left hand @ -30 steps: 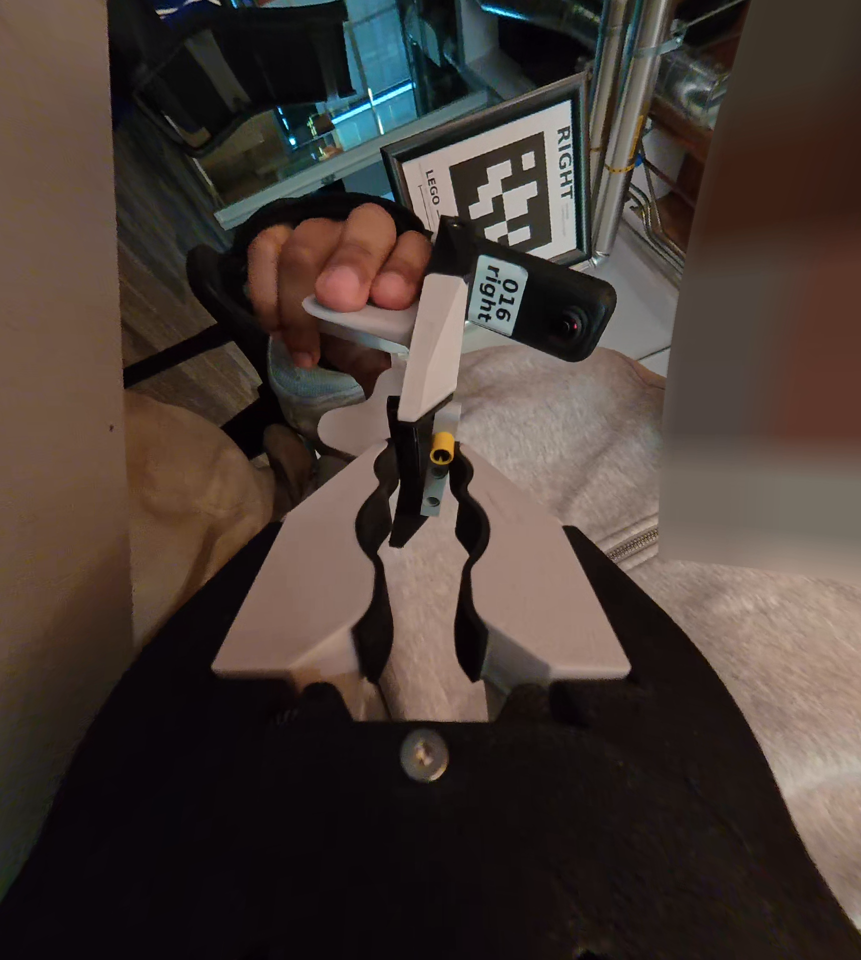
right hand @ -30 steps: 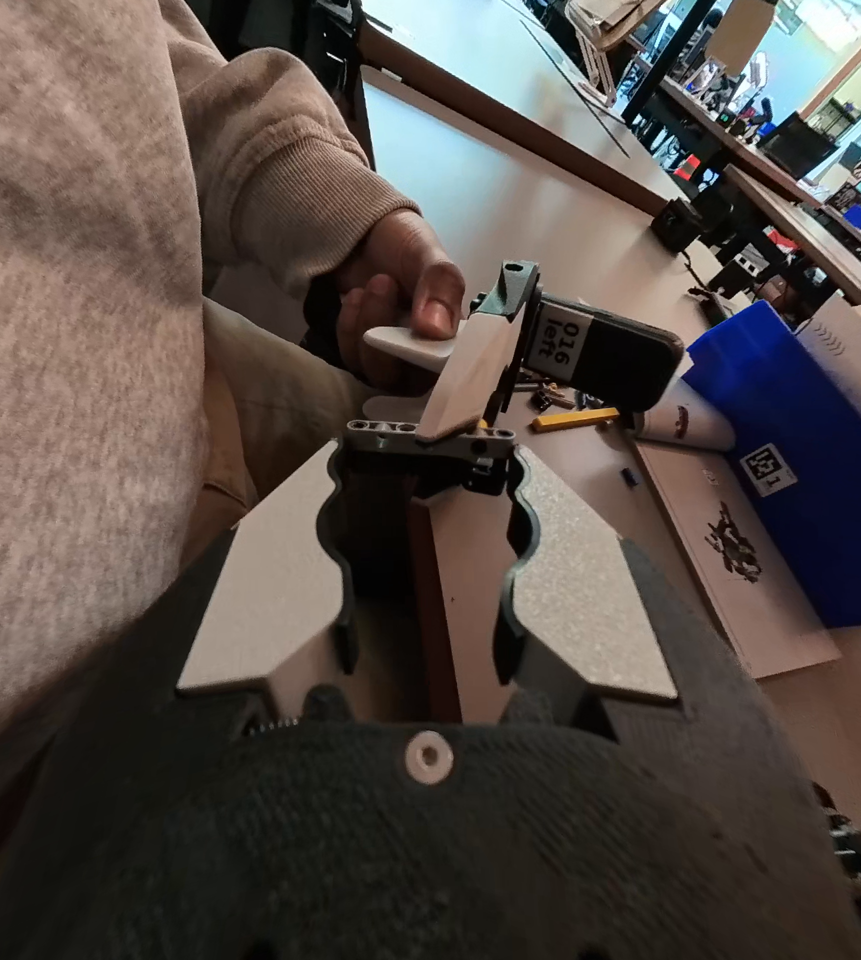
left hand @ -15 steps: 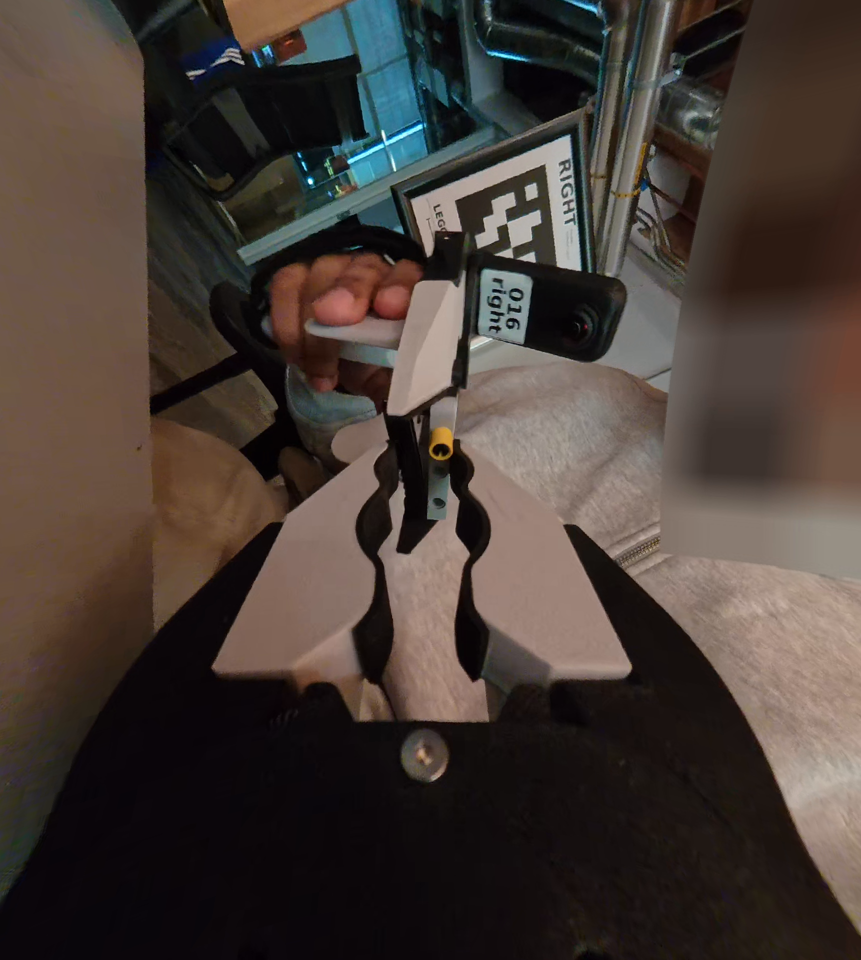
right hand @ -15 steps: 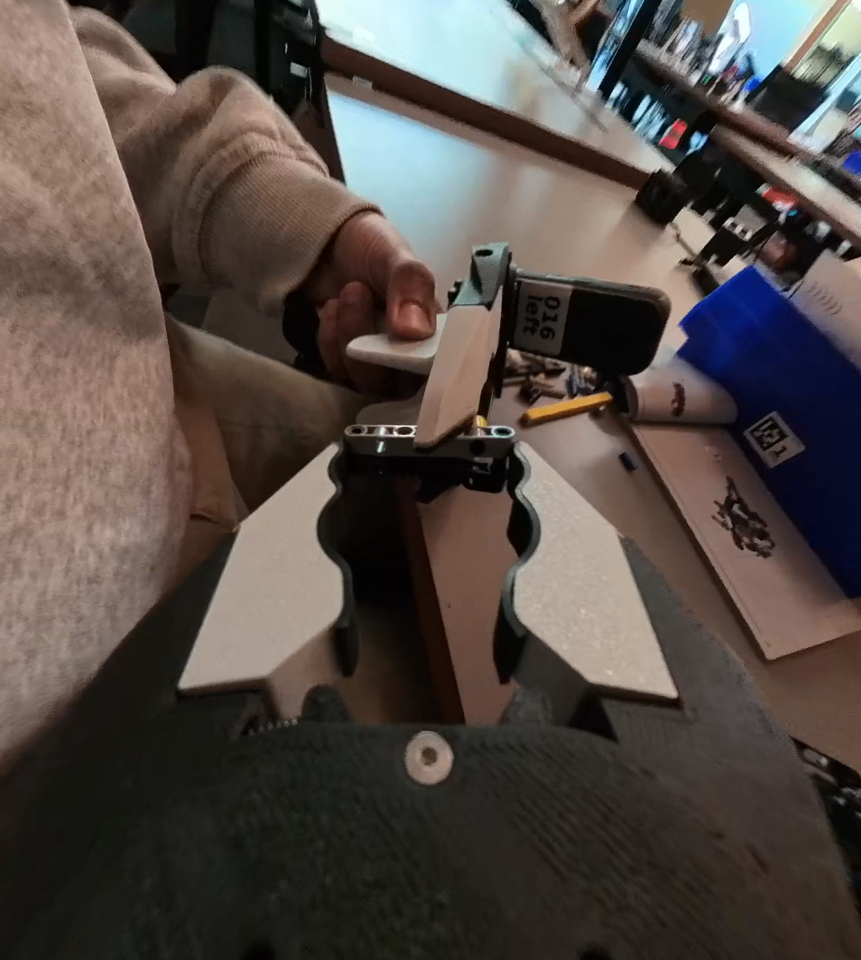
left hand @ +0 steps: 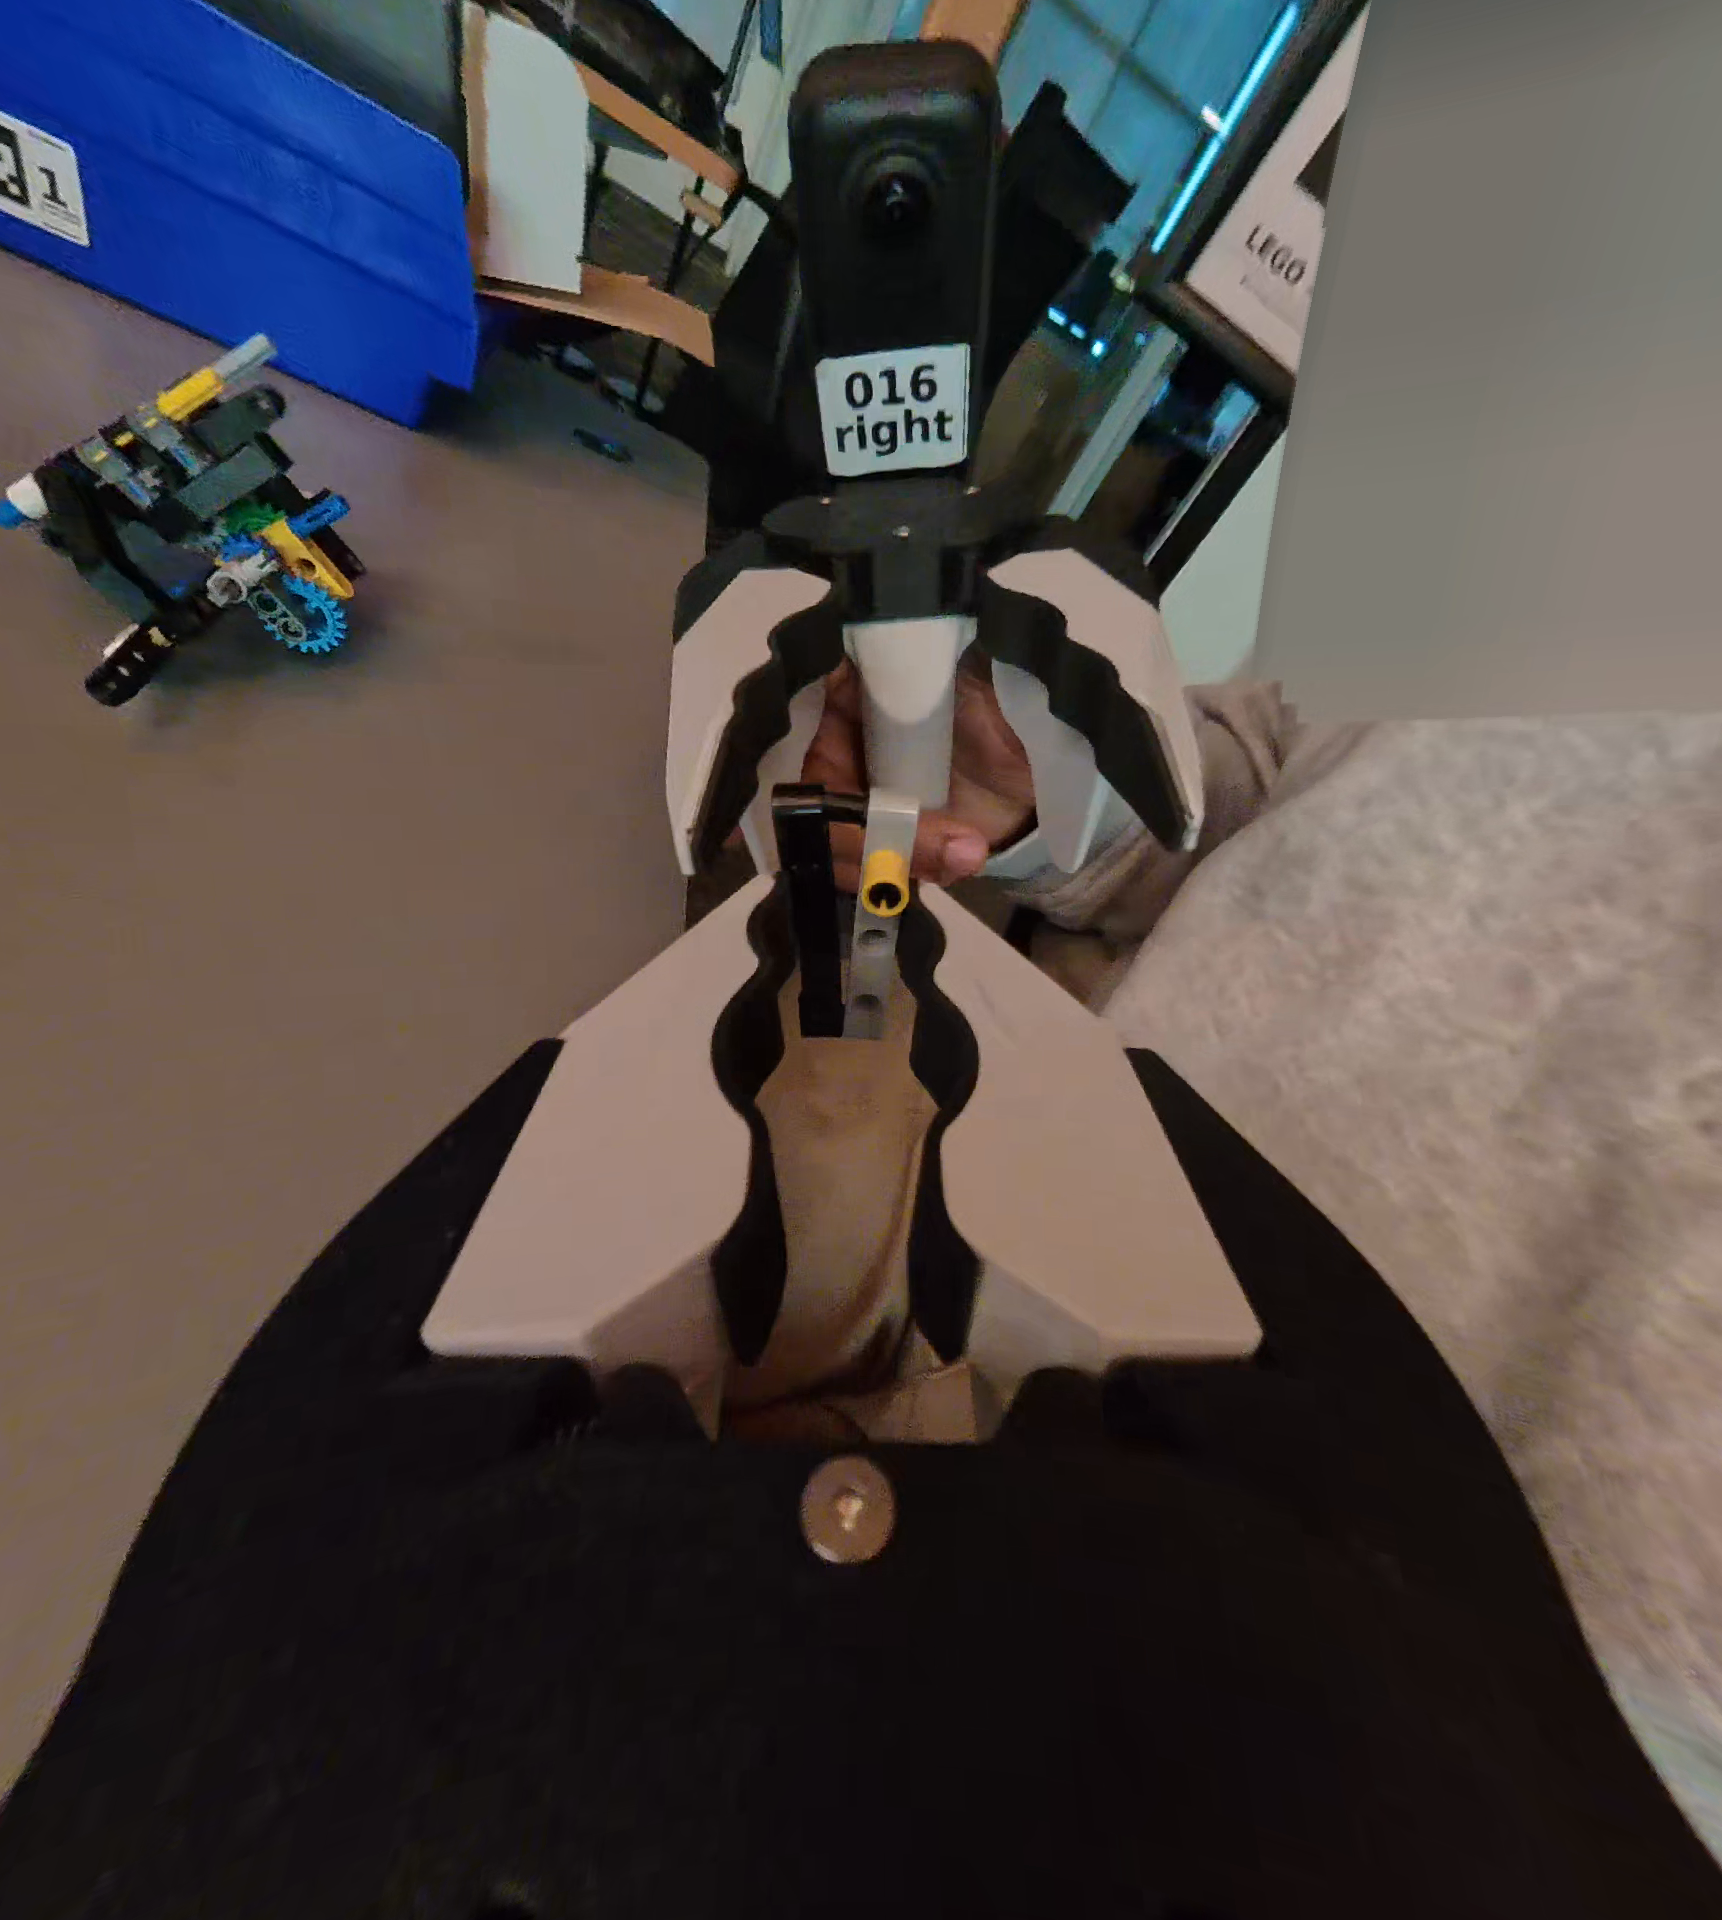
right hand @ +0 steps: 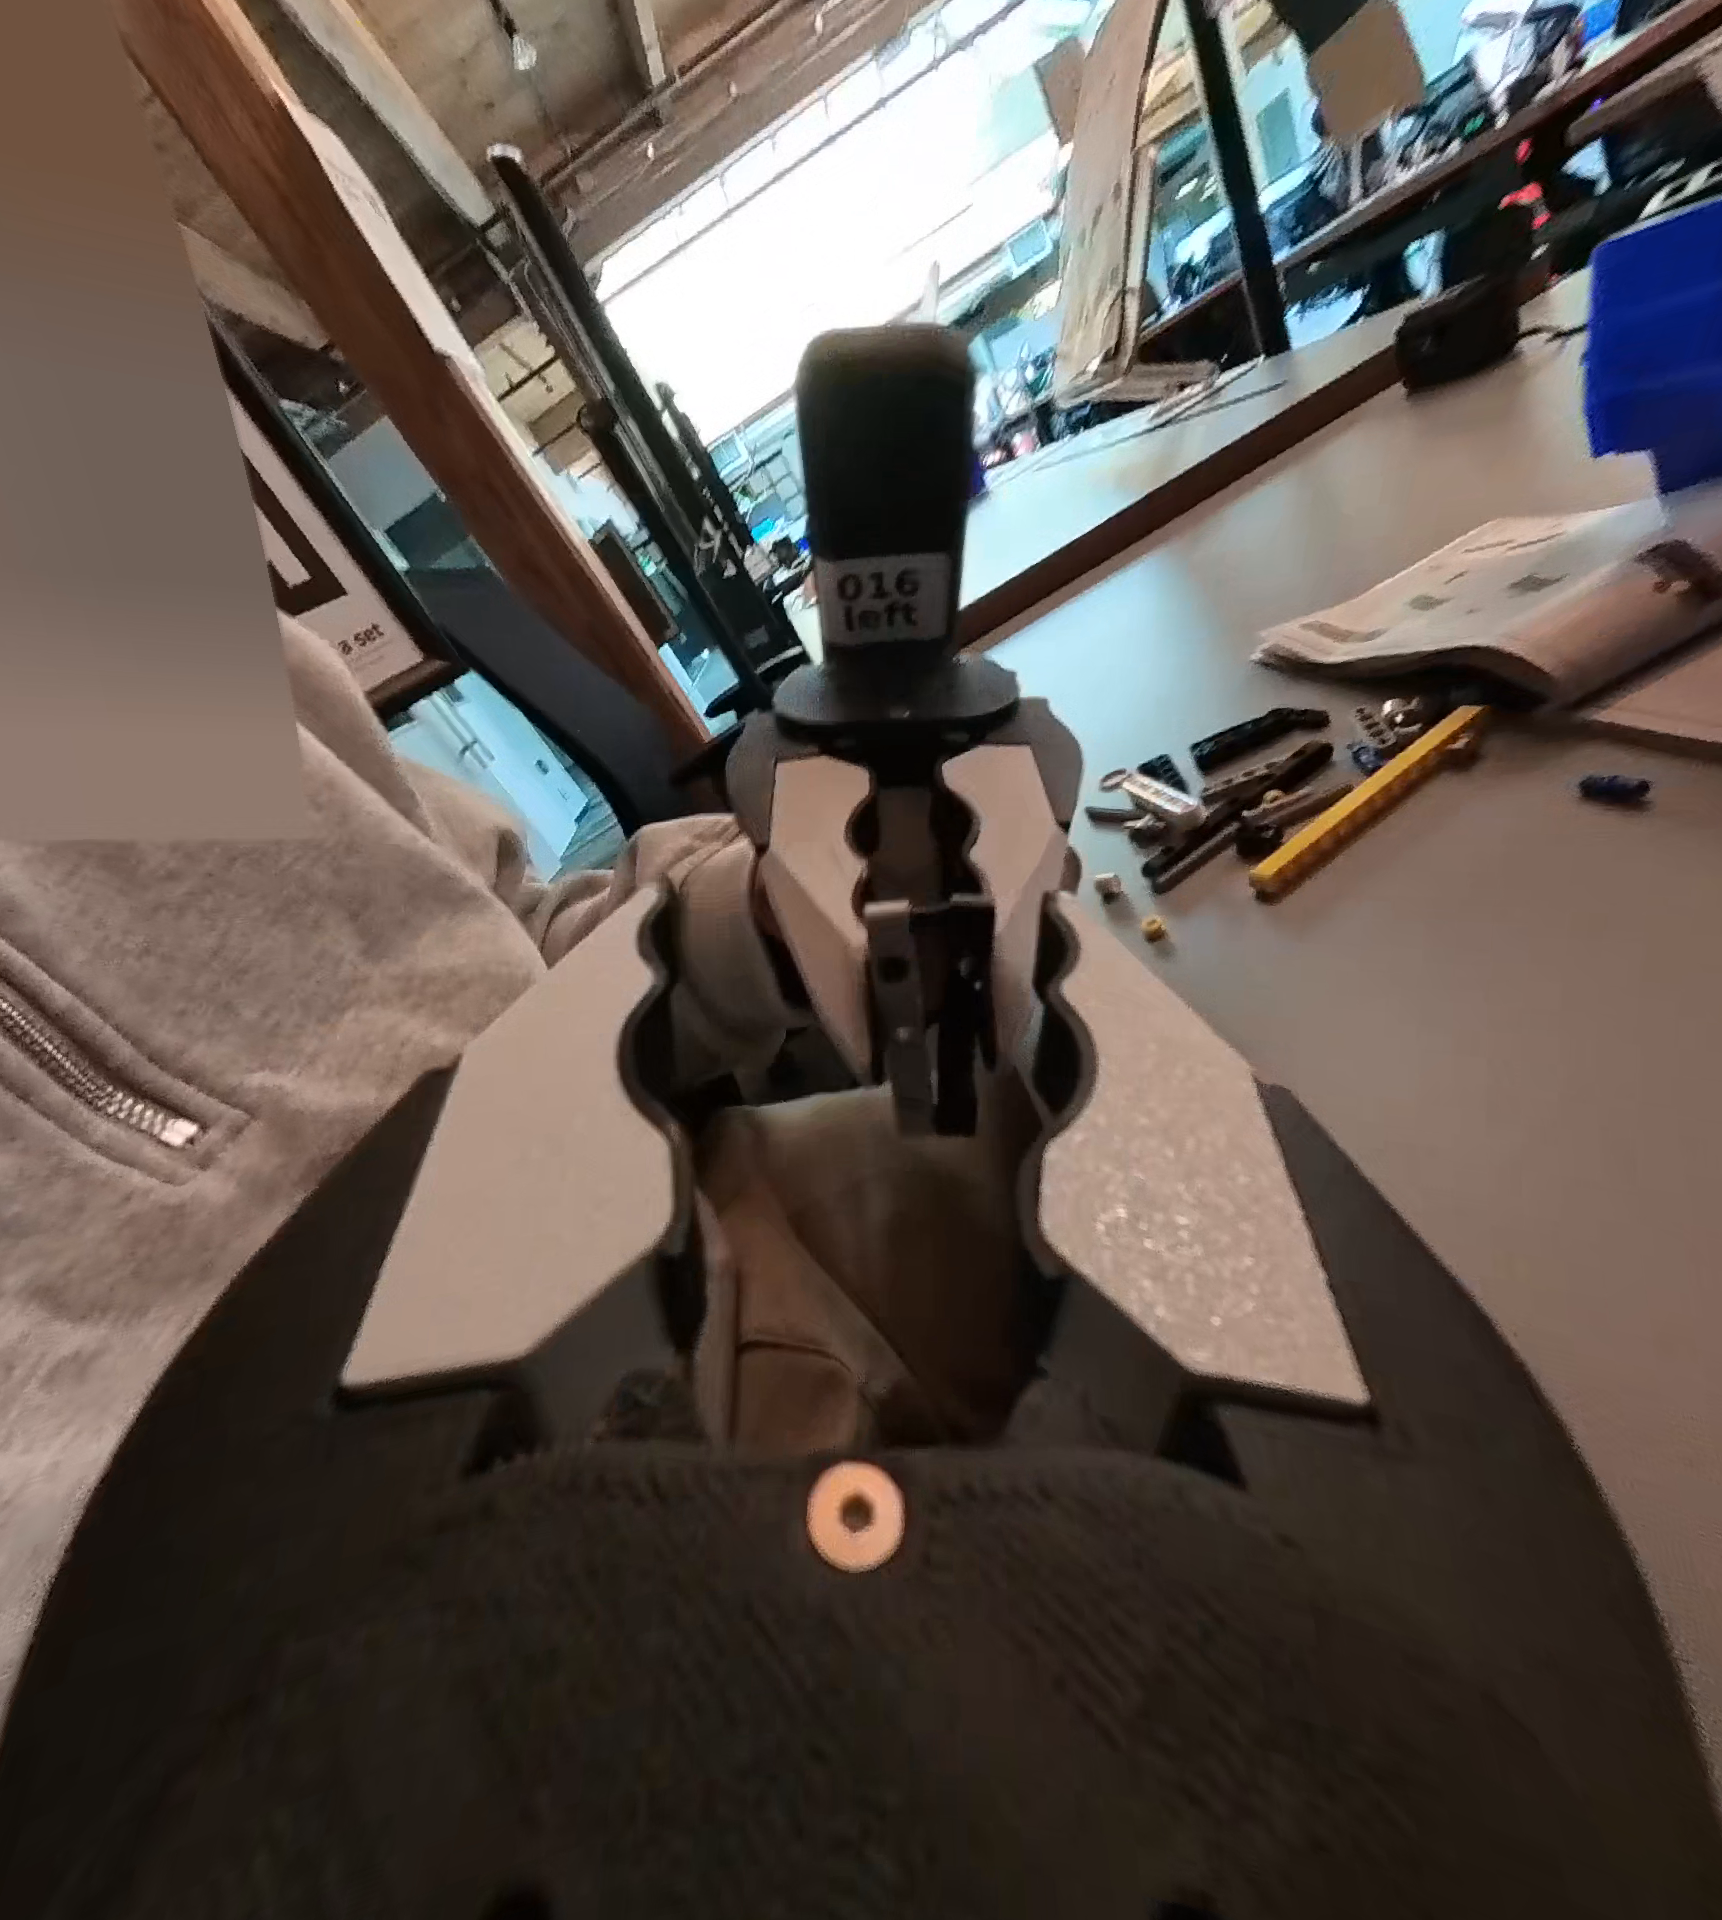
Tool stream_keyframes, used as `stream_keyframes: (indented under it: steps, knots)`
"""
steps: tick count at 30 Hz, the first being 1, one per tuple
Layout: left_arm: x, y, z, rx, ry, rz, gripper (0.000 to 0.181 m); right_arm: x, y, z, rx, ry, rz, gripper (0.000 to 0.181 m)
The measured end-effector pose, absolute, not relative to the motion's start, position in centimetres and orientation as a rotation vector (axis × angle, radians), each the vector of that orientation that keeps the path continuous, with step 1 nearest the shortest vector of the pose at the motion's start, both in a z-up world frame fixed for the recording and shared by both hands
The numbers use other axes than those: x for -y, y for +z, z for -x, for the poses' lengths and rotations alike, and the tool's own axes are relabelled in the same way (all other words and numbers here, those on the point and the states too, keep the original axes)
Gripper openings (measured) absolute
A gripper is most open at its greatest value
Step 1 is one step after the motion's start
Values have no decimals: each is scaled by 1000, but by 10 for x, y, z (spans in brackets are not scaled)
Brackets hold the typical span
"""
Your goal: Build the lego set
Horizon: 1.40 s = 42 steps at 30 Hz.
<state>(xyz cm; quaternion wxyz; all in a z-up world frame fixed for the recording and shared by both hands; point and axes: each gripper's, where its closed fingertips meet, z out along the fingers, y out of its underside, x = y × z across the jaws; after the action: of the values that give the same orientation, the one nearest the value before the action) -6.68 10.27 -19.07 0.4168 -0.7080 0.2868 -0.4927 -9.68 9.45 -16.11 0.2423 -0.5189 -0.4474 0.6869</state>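
Left wrist view: grey beam [left hand: 872,940] lies lengthwise between left tongs [left hand: 841,935].

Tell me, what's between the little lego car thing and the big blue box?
Nothing: in the left wrist view only bare grey-brown table top lies between the small colourful half-built lego model and the blue plastic bin.

A blue bin [left hand: 213,197] with a square marker tag stands at the far side of the grey table [left hand: 317,883]. Behind it leans a piece of cardboard [left hand: 566,208]. In the right wrist view, a small black box [right hand: 1459,332] sits on the table. A person's grey zipped sweater [right hand: 109,1039] fills the near side.
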Motion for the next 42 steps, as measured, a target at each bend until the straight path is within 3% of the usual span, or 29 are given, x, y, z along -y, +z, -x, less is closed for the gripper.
stream_keyframes:
  steps: [5, 22, 30, 33, 35, 38, 42]
  knots:
    - [-97, -189, 56, -789, -1183, 1754, 17, -95, -165, 96, 1251, 1786, 1403, 24]
    - [-94, -183, 51, -804, -1173, 1713, 18, -91, -160, 94, 1320, 1675, 1337, 23]
    - [-91, -193, 48, -849, -1158, 1768, 17, -88, -164, 94, 1275, 1888, 1386, 24]
    - [-88, -200, 42, -920, -1081, 1784, 17, -89, -171, 93, 1285, 1914, 1433, 6]
    - [-87, -199, 41, -922, -1090, 1777, 17, -87, -169, 91, 1302, 1946, 1416, 7]
    - [-90, -198, 46, -889, -1099, 1779, 17, -83, -161, 86, 1313, 2018, 1378, 47]
    - [-94, -193, 54, -881, -1039, 1749, 17, -91, -165, 89, 1301, 1916, 1401, 47]
